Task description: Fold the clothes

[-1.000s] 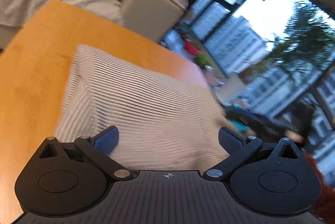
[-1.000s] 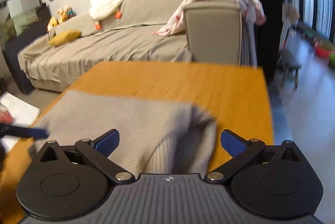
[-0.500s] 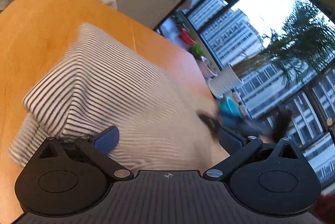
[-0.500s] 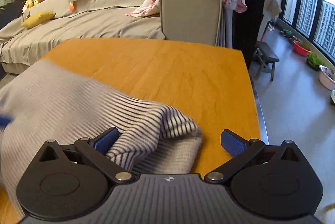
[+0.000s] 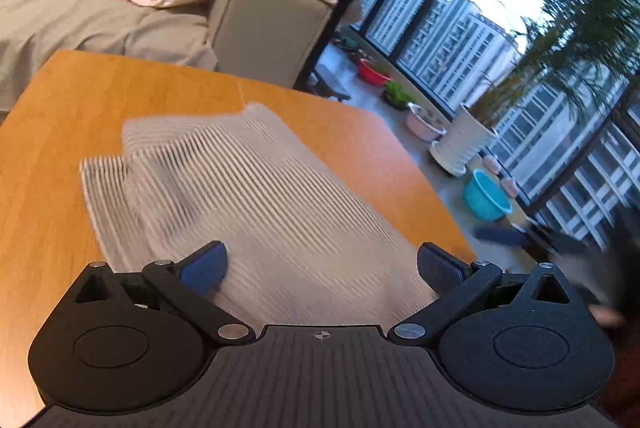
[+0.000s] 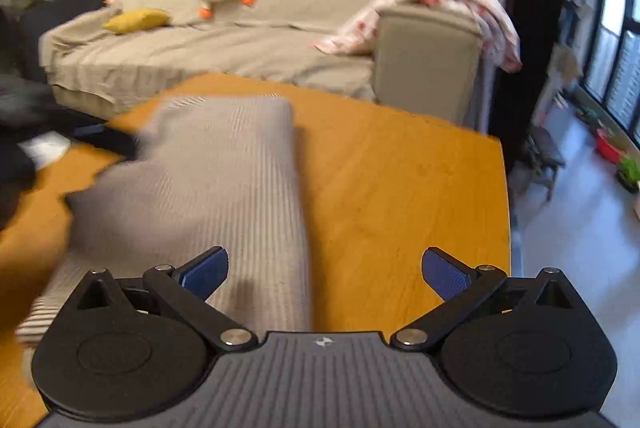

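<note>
A grey-and-white striped garment lies folded on the orange wooden table. It shows in the right wrist view as a long folded slab, blurred by motion. My left gripper is open, its blue pads wide apart just above the garment's near edge. My right gripper is open and empty over the garment's right edge and bare table. The left gripper's dark shape shows at the garment's far left corner in the right wrist view.
A beige sofa stands behind the table with a pink spotted blanket over its armrest, yellow cushions and plush toys. Floor-to-ceiling windows, plant pots and coloured basins lie to the right. The table's right edge drops to the floor.
The garment has gone from a raised, bunched fold to lying flatter on the table. Both grippers have drawn back and lifted, with their jaws still open.
</note>
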{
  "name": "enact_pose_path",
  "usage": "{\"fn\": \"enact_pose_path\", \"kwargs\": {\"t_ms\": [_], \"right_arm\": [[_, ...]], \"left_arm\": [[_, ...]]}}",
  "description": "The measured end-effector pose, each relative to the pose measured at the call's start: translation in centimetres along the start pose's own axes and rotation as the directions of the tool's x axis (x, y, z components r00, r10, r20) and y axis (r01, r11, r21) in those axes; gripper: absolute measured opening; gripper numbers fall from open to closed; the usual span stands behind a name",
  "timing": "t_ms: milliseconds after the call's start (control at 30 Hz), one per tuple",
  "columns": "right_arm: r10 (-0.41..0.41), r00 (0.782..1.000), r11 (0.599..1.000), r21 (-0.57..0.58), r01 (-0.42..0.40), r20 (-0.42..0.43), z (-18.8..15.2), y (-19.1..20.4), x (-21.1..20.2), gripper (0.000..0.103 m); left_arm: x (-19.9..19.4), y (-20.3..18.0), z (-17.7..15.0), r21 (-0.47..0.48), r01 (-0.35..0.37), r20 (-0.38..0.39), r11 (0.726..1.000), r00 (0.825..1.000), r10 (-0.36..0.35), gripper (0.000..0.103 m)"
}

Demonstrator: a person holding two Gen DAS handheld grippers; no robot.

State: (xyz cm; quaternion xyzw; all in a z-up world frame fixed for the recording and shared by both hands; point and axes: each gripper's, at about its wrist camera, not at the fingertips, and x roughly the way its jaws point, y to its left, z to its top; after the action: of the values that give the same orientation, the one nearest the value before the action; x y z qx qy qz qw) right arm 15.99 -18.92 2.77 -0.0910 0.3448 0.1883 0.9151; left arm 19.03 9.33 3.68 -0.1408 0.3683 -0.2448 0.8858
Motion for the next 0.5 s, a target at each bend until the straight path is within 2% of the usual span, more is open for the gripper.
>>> {"fn": "enact_pose_path", "kwargs": {"t_ms": [67, 200, 367, 500], "right_arm": [[-0.009, 0.999, 1.0, 0.001, 0.009, -0.032, -0.8, 0.7, 1.2, 0.103], [-0.037, 0.999, 0.995, 0.09, 0.038, -0.002, -1.7, 0.8, 1.2, 0.103], [-0.045, 0.999, 0.989, 0.141, 0.044, 0.006, -3.1, 0.8, -0.1, 0.103], [-0.053, 0.998, 0.992, 0.113, 0.05, 0.024, -3.7, 2.1, -0.7, 0.103]], "left_arm": [[-0.4, -0.7, -1.8, 0.026, -0.015, -0.021, 1.0, 1.0, 0.015, 0.103], [0.4, -0.8, -4.1, 0.047, -0.082, -0.054, 0.996, 0.995, 0.084, 0.103], [1.2, -1.8, -4.5, 0.15, -0.149, -0.02, 0.977, 0.988, 0.154, 0.103], [1.5, -2.3, -5.3, 0.205, -0.181, 0.025, 0.962, 0.983, 0.179, 0.103]]}}
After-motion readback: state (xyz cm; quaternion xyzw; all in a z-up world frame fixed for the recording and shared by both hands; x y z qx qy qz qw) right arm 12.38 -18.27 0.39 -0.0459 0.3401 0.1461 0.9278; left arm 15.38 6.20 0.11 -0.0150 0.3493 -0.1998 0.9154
